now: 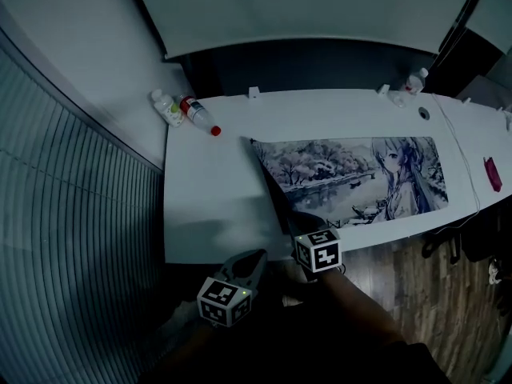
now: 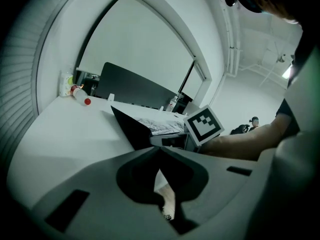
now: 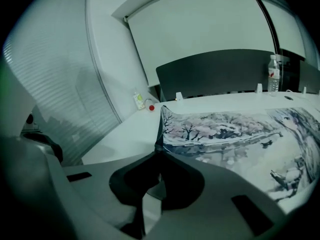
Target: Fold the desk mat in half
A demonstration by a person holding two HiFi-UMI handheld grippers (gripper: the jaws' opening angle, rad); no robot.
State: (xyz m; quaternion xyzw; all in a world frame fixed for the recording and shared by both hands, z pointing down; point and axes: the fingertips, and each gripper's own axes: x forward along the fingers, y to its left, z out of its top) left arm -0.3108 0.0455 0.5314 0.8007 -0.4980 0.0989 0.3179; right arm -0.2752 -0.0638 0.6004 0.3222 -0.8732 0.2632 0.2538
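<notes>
The desk mat (image 1: 352, 174), printed with a wintry anime picture, lies across the white table (image 1: 208, 182). Its left edge stands up off the table and shows its black underside (image 2: 131, 129). My right gripper (image 1: 299, 227) is at the mat's front left corner. In the right gripper view the mat (image 3: 240, 129) runs into the jaw tips, and the right gripper (image 3: 156, 153) is shut on that corner. My left gripper (image 1: 254, 261) hangs just off the table's front edge, left of the right one. The left gripper (image 2: 159, 149) is shut with nothing in it.
Two small bottles (image 1: 178, 109) lie at the table's back left corner, one with a red cap (image 1: 214, 130). A water bottle (image 1: 414, 81) stands at the back right, and a pink object (image 1: 493, 174) lies at the right end. Window blinds (image 1: 72, 214) run along the left.
</notes>
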